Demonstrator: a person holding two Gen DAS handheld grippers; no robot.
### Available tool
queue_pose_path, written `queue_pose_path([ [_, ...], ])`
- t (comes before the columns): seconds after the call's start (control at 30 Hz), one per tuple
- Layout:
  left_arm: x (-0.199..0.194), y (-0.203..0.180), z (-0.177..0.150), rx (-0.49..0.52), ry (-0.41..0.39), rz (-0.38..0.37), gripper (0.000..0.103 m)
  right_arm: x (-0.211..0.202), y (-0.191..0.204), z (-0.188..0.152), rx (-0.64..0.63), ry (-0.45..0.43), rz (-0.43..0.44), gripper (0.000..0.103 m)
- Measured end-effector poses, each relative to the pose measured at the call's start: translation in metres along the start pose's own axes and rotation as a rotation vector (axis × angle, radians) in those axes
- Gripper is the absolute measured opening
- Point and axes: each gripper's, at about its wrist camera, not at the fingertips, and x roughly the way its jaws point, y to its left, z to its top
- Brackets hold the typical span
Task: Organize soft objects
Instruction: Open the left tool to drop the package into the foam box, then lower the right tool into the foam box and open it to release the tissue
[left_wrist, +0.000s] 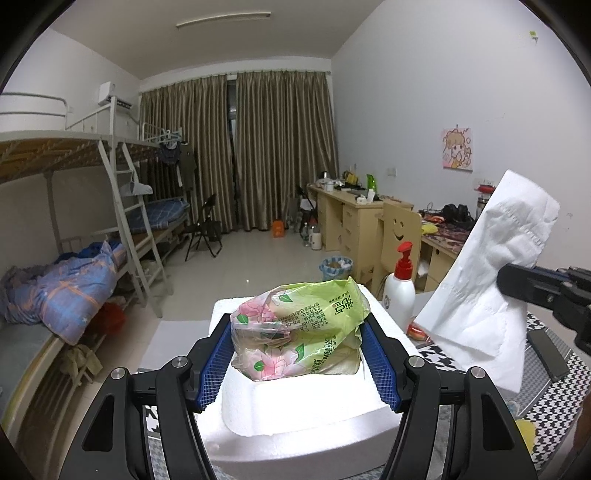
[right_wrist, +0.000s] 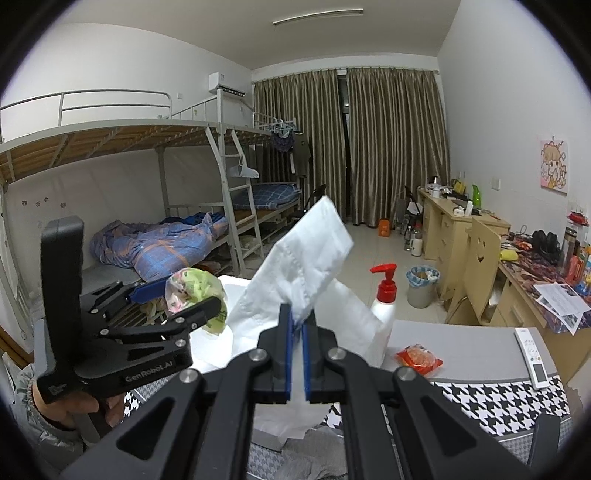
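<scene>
- The left gripper (left_wrist: 297, 354) has its blue-padded fingers (left_wrist: 216, 356) closed against both sides of a green and pink floral tissue pack (left_wrist: 299, 332), holding it just above a white foam box (left_wrist: 306, 417).
- The pack's plastic wrapper is crumpled, with its printed label toward the camera.
- The right gripper (right_wrist: 297, 325) has its fingers (right_wrist: 286, 350) almost together, pinching the lower edge of a white tissue sheet (right_wrist: 303, 262) that stands up and leans to the right.
- In the left wrist view the same sheet is raised to the right of the pack, apart from it, over the houndstooth cloth (left_wrist: 546, 402) that covers the bench.
- A white pump bottle (right_wrist: 384, 299) with a red top stands behind the sheet, near the far edge of the bench.
- A small red snack packet (right_wrist: 419, 358) lies on the bench just right of the sheet, and a white remote (right_wrist: 532, 356) lies well to the right.
</scene>
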Motion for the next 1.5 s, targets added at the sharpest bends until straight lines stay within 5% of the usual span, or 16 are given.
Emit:
queue_pose_path([
  [0.23, 0.009, 0.003, 0.0, 0.008, 0.03, -0.004, 0.071, 0.002, 0.003, 0.003, -0.005, 0.001, -0.012, 0.007],
  [0.37, 0.009, 0.007, 0.0, 0.0, 0.027, -0.001, 0.088, 0.002, 0.004, 0.004, -0.009, 0.001, -0.016, 0.007],
  [0.8, -0.013, 0.021, 0.005, -0.019, -0.037, 0.035, 0.102, 0.007, 0.008, 0.009, -0.028, -0.003, 0.001, 0.007],
  [1.5, -0.034, 0.061, -0.002, -0.086, -0.073, 0.113, 0.102, 0.04, 0.03, 0.02, -0.061, 0.038, 0.067, 0.007],
])
